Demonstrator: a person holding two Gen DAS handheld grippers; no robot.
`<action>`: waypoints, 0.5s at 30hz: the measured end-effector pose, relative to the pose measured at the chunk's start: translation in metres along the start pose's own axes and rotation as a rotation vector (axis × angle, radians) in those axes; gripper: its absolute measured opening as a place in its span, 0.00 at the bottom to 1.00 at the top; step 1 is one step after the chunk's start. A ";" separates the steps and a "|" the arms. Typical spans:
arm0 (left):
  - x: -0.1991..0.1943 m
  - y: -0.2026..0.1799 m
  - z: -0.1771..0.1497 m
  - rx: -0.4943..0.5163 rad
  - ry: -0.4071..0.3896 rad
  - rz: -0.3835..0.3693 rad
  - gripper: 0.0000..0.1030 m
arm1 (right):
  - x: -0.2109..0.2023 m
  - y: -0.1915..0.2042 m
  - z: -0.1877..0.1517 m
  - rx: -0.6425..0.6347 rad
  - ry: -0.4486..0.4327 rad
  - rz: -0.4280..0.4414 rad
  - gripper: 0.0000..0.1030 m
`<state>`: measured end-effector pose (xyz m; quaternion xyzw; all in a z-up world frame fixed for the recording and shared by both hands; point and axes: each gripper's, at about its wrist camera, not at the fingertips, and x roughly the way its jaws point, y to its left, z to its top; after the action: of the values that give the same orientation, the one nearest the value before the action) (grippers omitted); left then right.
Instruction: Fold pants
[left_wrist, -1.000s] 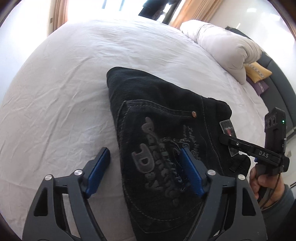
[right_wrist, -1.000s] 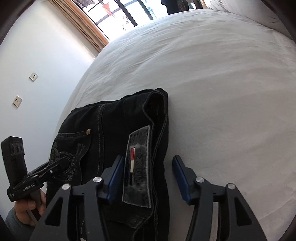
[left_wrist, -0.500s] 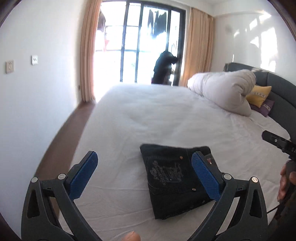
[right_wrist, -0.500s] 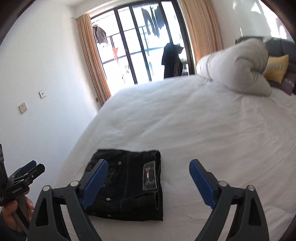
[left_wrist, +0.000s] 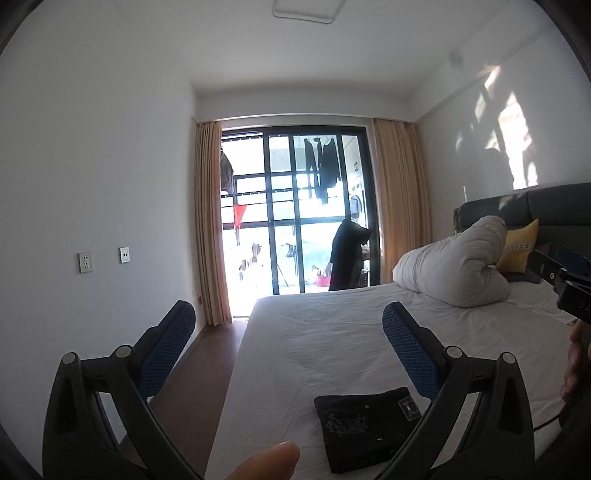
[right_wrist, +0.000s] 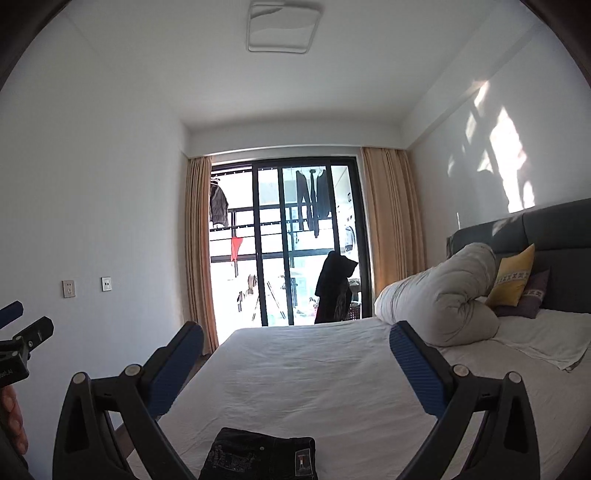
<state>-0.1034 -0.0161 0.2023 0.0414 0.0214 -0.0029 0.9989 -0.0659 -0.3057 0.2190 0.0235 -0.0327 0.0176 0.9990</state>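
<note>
The black pants (left_wrist: 365, 428) lie folded into a small flat square near the front edge of the white bed (left_wrist: 332, 343). The right wrist view shows the same pants (right_wrist: 258, 459) at the bottom of the picture, label patch up. My left gripper (left_wrist: 288, 321) is held high above and behind them, pointing level across the room, open wide with nothing between its blue pads (left_wrist: 406, 350). My right gripper (right_wrist: 295, 343) is equally high and open, empty too. Each gripper shows at the edge of the other's view, held by a hand (left_wrist: 574, 365).
A rolled white duvet (right_wrist: 439, 306) and a yellow cushion (right_wrist: 515, 277) sit at the grey headboard (right_wrist: 554, 236) on the right. Glass balcony doors (right_wrist: 291, 240) with curtains face me. A white wall with sockets (left_wrist: 85, 262) and wood floor run along the bed's left.
Both grippers opened off the folded pants, then rose and pulled back, tilting up from the bed to face the window. The pants stayed flat on the sheet.
</note>
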 end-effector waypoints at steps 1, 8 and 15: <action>-0.004 -0.002 0.002 0.007 0.007 0.006 1.00 | -0.006 0.002 0.003 -0.007 -0.010 0.005 1.00; -0.001 -0.001 -0.022 -0.020 0.215 0.038 1.00 | -0.002 0.014 -0.005 -0.009 0.123 -0.006 1.00; 0.060 -0.013 -0.114 -0.066 0.549 0.013 1.00 | 0.048 0.007 -0.080 0.091 0.496 -0.086 1.00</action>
<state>-0.0486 -0.0201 0.0854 0.0081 0.2912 0.0153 0.9565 -0.0134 -0.2929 0.1425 0.0650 0.2153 -0.0182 0.9742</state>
